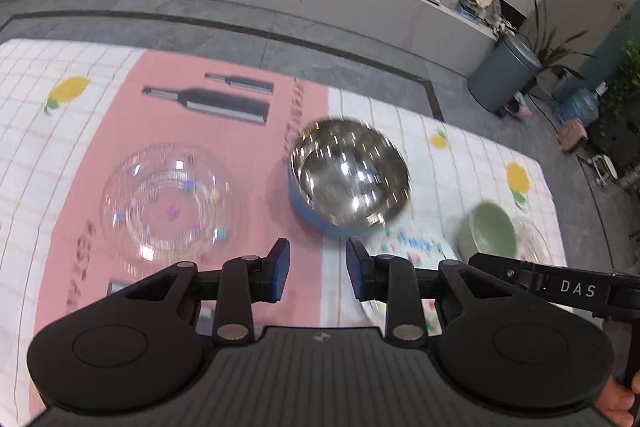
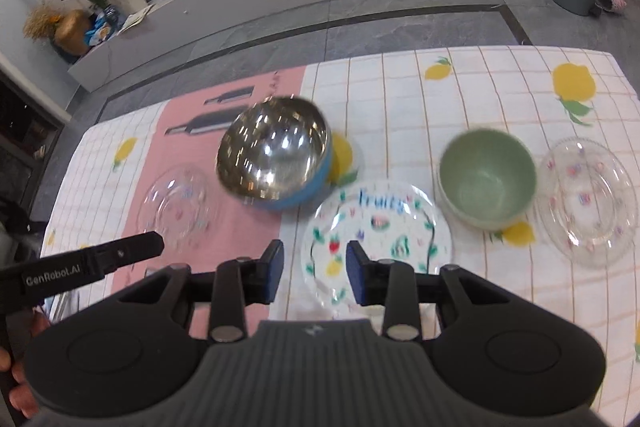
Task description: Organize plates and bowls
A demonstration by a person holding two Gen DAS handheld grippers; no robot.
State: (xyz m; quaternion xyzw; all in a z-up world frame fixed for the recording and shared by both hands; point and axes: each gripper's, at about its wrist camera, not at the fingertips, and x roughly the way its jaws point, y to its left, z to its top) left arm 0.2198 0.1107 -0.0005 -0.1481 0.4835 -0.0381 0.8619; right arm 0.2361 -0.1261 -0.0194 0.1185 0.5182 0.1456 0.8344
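The fruit plate [image 2: 378,227] is sitting in the middle of the cloth [image 2: 500,87]. The steel bowl [image 2: 274,151] is blocking its far left side, and the green bowl [image 2: 488,177] is blocking its right side. Bare cloth is lying open straight behind the fruit plate, between the two bowls.

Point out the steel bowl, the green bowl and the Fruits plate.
steel bowl [image 2: 276,151]: right wrist view, shiny inner wall.
green bowl [image 2: 488,179]: right wrist view, inside bottom.
Fruits plate [image 2: 380,223]: right wrist view, painted centre.
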